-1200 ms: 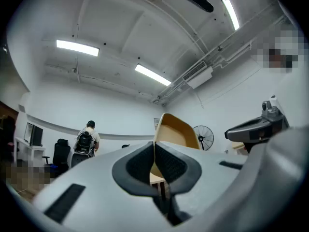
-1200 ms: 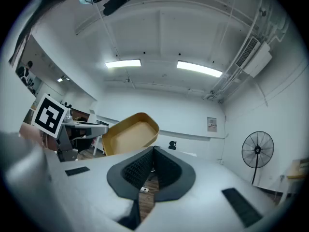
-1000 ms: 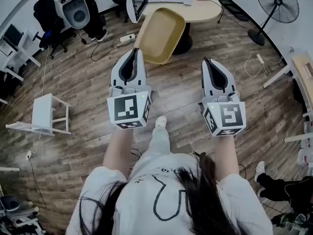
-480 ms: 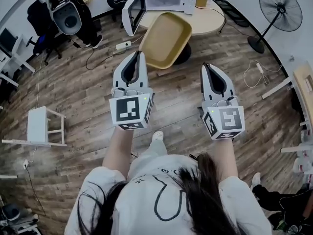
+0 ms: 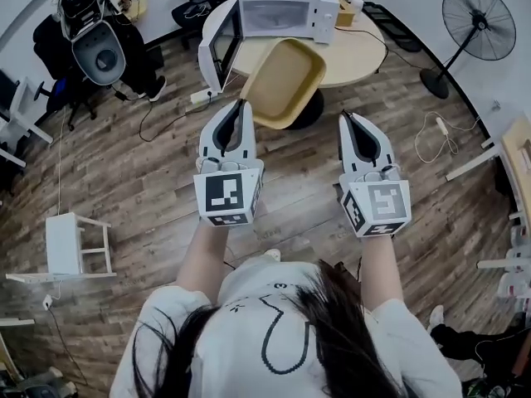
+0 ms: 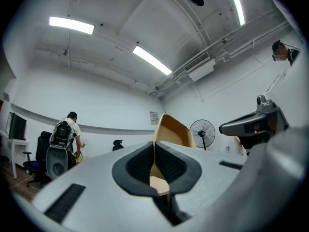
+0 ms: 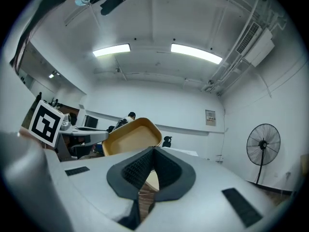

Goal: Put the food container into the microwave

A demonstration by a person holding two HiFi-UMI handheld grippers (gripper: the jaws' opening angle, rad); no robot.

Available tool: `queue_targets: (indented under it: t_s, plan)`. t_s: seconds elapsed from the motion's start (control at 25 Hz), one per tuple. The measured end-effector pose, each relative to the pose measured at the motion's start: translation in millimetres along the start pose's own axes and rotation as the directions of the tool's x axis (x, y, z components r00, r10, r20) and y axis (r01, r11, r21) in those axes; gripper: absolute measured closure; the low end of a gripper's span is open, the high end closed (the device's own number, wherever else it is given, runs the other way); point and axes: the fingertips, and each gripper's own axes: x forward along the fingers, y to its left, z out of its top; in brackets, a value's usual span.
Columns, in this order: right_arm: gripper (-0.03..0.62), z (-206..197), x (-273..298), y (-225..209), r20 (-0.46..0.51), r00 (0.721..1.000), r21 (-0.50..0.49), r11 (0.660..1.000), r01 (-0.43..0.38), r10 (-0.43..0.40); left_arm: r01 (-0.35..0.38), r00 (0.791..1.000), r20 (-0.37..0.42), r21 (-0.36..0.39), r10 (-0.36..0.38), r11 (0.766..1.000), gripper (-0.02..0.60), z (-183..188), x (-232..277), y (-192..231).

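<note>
A tan, shallow food container [image 5: 282, 81] hangs tilted in the air, and my left gripper [image 5: 240, 103] is shut on its near rim. The left gripper view shows the same container [image 6: 175, 131] rising beyond the closed jaws of the left gripper [image 6: 154, 144]. Just beyond it a white microwave [image 5: 286, 8] sits on a round wooden table [image 5: 358, 50], its door [image 5: 217, 46] swung open to the left. My right gripper [image 5: 344, 117] is level with the left one, shut and holding nothing. From the right gripper [image 7: 153, 149] the container [image 7: 129, 137] appears to the left.
A standing fan [image 5: 474, 12] is at the far right. A white stool [image 5: 76, 245] lies on the wood floor at the left. Office chairs and a grey machine [image 5: 99, 53] stand at the back left. Cables and a power strip [image 5: 202, 96] lie near the table.
Both grippers and the container have moved forward toward the table. The microwave with its open door is now closer and more fully in view.
</note>
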Motion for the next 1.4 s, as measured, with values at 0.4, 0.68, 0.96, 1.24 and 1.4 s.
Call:
queue_targets:
  t_s: [0.4, 0.68, 0.96, 1.24, 1.4]
  plan:
    - [0.566, -27.8, 60.7, -27.4, -0.032, 0.999, 0.02, 1.0, 0.017, -0.016, -0.016, 1.0, -0.027, -0.012, 0.016, 1.0, 0.565, -27.4, 59.4, 27.3]
    - [0.566, -53.1, 112.4, -59.4, -0.04, 0.999, 0.05, 0.999, 0.008, -0.006, -0.043, 0.998, -0.036, 0.003, 0.043, 0.999, 0.565, -45.1, 114.0, 40.8]
    - [0.566, -74.8, 191.8, -109.6, -0.041, 0.999, 0.063, 0.997, -0.033, 0.035, -0.086, 0.995, -0.046, 0.012, 0.086, 0.996, 0.565, -67.4, 198.7, 53.4]
    - [0.566, -90.1, 281.7, -167.8, -0.041, 0.996, 0.065, 0.995, -0.078, 0.081, -0.145, 0.987, -0.071, -0.004, 0.144, 0.989, 0.565, -91.4, 296.9, 72.9]
    - [0.566, -99.9, 326.4, -199.1, -0.041, 0.994, 0.066, 0.993, -0.102, 0.105, -0.173, 0.981, -0.09, -0.005, 0.172, 0.985, 0.565, -107.1, 346.5, 80.5]
